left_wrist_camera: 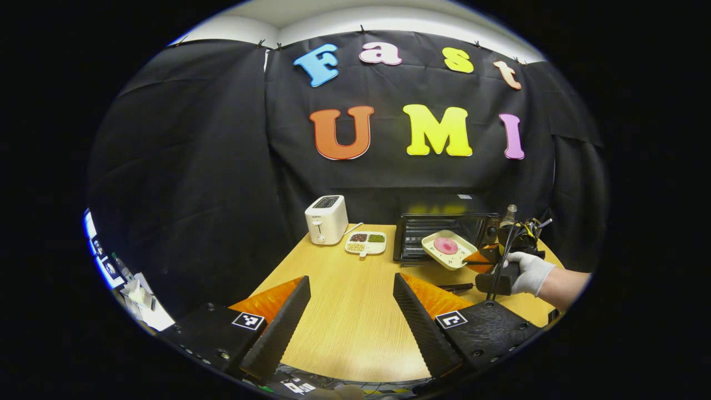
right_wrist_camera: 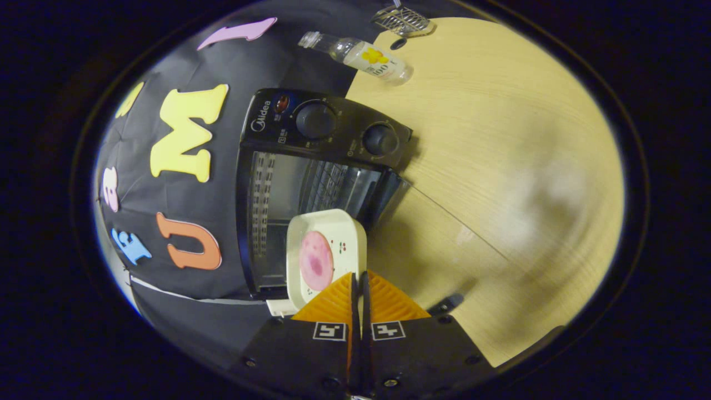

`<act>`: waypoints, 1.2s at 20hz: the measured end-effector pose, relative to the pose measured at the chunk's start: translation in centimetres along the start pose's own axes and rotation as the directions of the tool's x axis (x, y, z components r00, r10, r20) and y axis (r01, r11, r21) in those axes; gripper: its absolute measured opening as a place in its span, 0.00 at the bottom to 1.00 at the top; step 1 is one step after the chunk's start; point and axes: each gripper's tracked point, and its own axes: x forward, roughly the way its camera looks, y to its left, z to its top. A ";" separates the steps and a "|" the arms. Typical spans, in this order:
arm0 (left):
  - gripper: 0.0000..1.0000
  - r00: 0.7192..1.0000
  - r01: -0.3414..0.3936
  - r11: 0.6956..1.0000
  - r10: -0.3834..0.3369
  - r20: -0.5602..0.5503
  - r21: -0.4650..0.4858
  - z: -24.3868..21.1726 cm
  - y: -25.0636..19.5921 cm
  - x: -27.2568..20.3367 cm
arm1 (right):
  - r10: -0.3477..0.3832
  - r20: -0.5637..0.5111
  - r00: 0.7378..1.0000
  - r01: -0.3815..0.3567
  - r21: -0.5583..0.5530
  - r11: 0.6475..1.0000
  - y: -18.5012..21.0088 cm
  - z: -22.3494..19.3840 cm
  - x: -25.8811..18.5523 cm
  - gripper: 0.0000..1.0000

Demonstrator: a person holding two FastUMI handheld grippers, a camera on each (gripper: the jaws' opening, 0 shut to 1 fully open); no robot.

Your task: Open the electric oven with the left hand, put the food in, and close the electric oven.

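Observation:
A black electric oven (left_wrist_camera: 439, 236) stands at the back right of the wooden table with its door down and its inside showing (right_wrist_camera: 311, 194). A cream square plate (left_wrist_camera: 449, 250) carrying a pink round food (left_wrist_camera: 445, 245) hangs in front of the oven mouth, tilted. My right gripper (right_wrist_camera: 358, 275), held by a gloved hand (left_wrist_camera: 530, 272), is shut on the plate's rim (right_wrist_camera: 344, 261); the pink food (right_wrist_camera: 316, 261) lies on it. My left gripper (left_wrist_camera: 351, 289) stands open over the table's near part, holding nothing.
A white toaster (left_wrist_camera: 326, 219) and a small divided dish (left_wrist_camera: 366, 243) stand at the back left of the table (left_wrist_camera: 350, 328). A clear bottle (right_wrist_camera: 361, 54) and a metal rack (right_wrist_camera: 402, 19) are beside the oven. A dark small object (left_wrist_camera: 455, 287) lies on the table.

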 end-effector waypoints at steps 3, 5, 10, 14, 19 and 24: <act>0.96 1.000 -0.028 1.000 0.028 -0.009 -0.008 0.1 0.6 1.3 | 0.034 0.055 0.998 -0.034 -0.006 0.999 1.6 2.2 2.5 0.04; 0.96 0.999 -0.047 0.999 0.047 -0.012 -0.001 0.1 1.0 1.8 | 0.044 0.100 0.994 -0.042 -0.030 0.999 1.9 3.3 4.0 0.04; 0.96 0.997 -0.075 0.997 0.074 -0.032 -0.021 -0.3 1.3 2.6 | 0.136 0.141 0.981 -0.132 -0.037 0.991 4.0 4.5 7.2 0.05; 0.96 0.995 -0.093 0.995 0.092 -0.039 -0.024 -0.6 1.9 2.4 | 0.156 0.125 0.980 -0.144 -0.101 0.984 4.1 4.3 8.0 0.13; 0.96 0.993 -0.113 0.993 0.112 -0.028 -0.032 -0.6 2.3 1.6 | 0.189 0.151 0.970 -0.176 -0.098 0.980 4.7 4.7 6.5 0.37; 0.96 0.994 -0.106 0.994 0.105 -0.020 -0.039 -0.5 2.2 0.8 | 0.213 0.142 0.967 -0.189 -0.165 0.968 5.4 4.5 2.7 0.58</act>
